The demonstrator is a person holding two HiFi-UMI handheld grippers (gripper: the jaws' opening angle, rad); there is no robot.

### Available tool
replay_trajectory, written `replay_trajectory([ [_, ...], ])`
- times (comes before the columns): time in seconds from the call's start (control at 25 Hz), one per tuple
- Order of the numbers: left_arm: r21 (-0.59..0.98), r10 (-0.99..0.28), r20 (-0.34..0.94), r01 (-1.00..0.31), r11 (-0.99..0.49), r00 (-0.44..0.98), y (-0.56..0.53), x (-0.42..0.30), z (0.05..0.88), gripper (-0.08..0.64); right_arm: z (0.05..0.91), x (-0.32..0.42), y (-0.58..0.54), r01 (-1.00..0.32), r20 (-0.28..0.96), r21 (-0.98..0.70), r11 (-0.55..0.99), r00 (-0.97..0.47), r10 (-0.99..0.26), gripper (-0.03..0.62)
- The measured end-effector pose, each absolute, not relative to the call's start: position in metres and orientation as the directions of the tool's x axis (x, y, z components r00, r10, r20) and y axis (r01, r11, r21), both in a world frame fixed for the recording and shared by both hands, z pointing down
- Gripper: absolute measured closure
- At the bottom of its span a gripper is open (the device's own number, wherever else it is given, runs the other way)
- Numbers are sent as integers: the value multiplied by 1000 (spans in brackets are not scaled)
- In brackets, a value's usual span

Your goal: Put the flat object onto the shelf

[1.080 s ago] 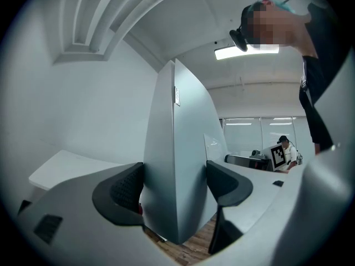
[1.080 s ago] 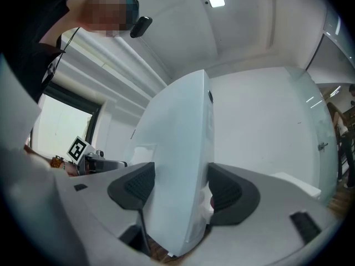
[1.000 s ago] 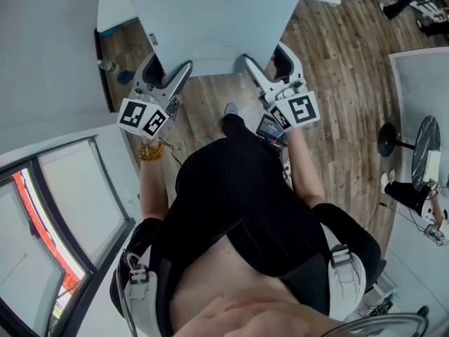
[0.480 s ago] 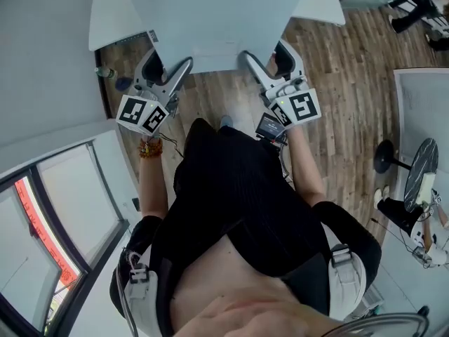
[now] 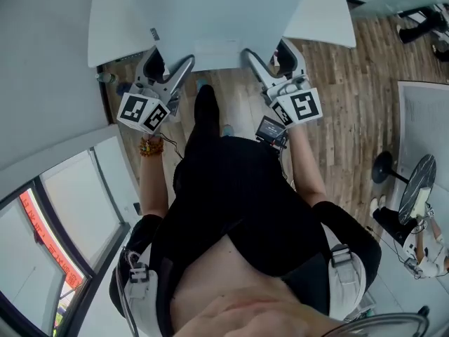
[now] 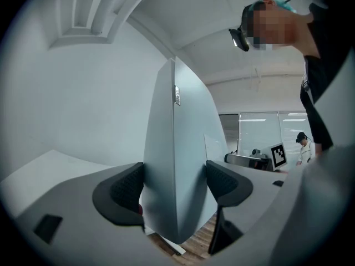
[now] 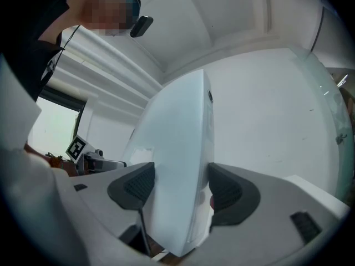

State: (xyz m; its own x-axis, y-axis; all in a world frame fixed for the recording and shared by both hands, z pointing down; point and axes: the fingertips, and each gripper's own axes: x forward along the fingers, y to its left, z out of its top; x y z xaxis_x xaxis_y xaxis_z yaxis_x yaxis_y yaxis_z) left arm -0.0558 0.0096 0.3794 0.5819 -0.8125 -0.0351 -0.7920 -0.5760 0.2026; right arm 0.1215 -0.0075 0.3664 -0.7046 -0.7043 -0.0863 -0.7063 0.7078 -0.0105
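The flat object is a large white board (image 5: 217, 12), and I hold it by its near edge with both grippers. My left gripper (image 5: 168, 63) is shut on the board's left part, and the board (image 6: 177, 165) fills the gap between its pads in the left gripper view (image 6: 175, 184). My right gripper (image 5: 268, 53) is shut on the right part. The right gripper view shows the board (image 7: 177, 143) standing edge-on between that gripper's jaws (image 7: 180, 184). A white flat surface (image 5: 323, 16) shows under the board on both sides; I cannot tell whether it is the shelf.
Wood floor (image 5: 344, 111) lies below and to the right. A grey wall (image 5: 42, 83) and a glass partition (image 5: 77, 209) close the left side. A black round-base stand (image 5: 382, 167) is at the right. The person's foot (image 5: 205, 104) is stepped forward between the grippers.
The person has walked forward with the board. The white surface beyond it now reaches further into view on both sides, and a foot has come forward. Both grips are unchanged.
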Motion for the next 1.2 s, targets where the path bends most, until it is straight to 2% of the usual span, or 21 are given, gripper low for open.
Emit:
replay_trajectory([
  [0.76, 258, -757, -23, -728, -636, 653, -241, -115, 379, 222, 360, 62, -243, -776, -34, -27, 630, -629, -777, 302],
  [1.2, 348, -782, 62, -748, -565, 620, -288, -118, 426, 222, 408, 59, -302, -754, 82, -119, 646, -655, -751, 302],
])
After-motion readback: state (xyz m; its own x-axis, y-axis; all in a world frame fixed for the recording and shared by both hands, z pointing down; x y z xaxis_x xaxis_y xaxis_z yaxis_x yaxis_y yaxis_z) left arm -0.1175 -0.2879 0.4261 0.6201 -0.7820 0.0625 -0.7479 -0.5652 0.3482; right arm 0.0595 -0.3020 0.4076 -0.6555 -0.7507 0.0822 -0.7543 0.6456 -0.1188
